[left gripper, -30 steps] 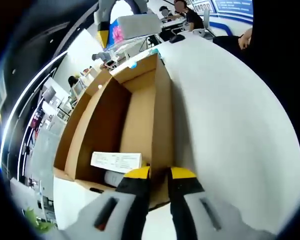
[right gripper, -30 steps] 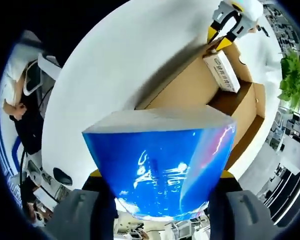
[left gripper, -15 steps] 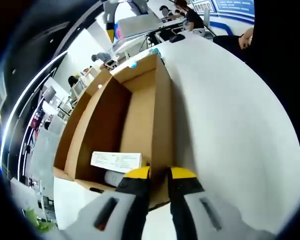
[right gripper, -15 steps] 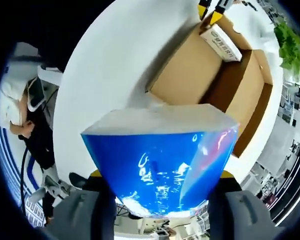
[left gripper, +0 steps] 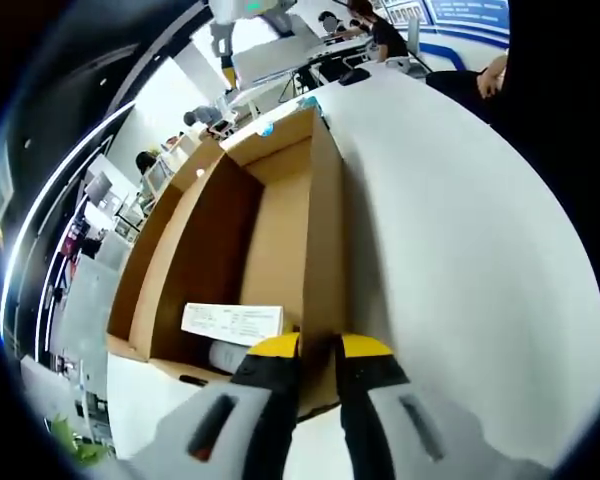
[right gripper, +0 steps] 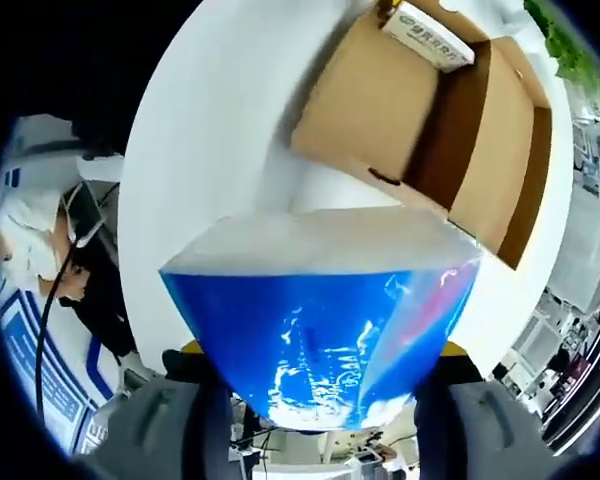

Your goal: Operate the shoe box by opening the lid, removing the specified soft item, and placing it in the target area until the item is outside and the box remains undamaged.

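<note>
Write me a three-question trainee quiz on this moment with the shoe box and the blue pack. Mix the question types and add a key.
1. True or false: the right gripper holds the blue pack clear of the shoe box.
2. Multiple choice: what is the left gripper doing? A) hanging free above the table B) clamped on the box's end wall C) holding the blue pack
3. Fill in: a white ____ sits on the inside of the box's near end wall, by the left gripper.

Key
1. True: the pack is between the jaws, with the open box on the white table beyond it.
2. B
3. label
</note>
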Demonstrator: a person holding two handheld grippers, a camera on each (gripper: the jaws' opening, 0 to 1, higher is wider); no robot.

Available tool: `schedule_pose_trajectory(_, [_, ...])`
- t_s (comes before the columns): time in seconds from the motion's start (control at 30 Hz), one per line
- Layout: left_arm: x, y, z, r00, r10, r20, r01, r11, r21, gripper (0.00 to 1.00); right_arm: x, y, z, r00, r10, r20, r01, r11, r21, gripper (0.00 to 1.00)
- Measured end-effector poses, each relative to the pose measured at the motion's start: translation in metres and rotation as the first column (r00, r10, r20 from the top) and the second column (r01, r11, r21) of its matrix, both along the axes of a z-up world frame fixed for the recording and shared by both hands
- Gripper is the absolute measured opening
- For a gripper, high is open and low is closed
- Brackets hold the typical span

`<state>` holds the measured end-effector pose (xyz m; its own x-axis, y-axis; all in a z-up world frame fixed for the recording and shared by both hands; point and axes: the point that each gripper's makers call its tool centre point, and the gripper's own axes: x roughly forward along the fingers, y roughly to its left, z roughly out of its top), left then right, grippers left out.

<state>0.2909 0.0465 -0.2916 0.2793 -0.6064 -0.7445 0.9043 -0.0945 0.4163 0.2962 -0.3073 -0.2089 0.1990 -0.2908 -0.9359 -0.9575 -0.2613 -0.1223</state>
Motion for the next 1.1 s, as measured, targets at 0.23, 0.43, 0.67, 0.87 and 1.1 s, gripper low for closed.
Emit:
schedule_pose_trajectory(0.23, [-0.001,0.0,0.0,1.0,-0.001,0.001,0.001,1.0,0.001,0.13,0.006,-0.014,-0.009,0.997,-0.081,-0.009,0.081,0.997,-0.002,0.73])
schedule_pose_trajectory(0.43, [-0.002,0.0,-0.001,1.0,-0.001,0.005,0.001,1.0,0.006,0.13,0.012,-0.019,-0.02,0.994,-0.111,-0.015,0.11,0.994,-0.02,0.73])
schedule_pose_trajectory(0.67, [-0.002,0.0,0.0,1.0,-0.002,0.007,0.001,1.0,0.006,0.13,0.012,-0.022,-0.027,0.988,-0.149,-0.031,0.149,0.988,-0.03,0.72])
schedule_pose_trajectory(0.87, [-0.002,0.001,0.0,1.0,-0.001,0.008,0.001,1.0,0.008,0.13,0.012,-0.03,-0.035,0.971,-0.235,-0.045,0.232,0.971,-0.056,0.72])
schedule_pose_trajectory(1.1, [-0.002,0.001,0.0,1.0,-0.001,0.008,0.001,1.0,0.007,0.13,0.011,-0.034,-0.038,0.953,-0.295,-0.069,0.29,0.954,-0.076,0.71])
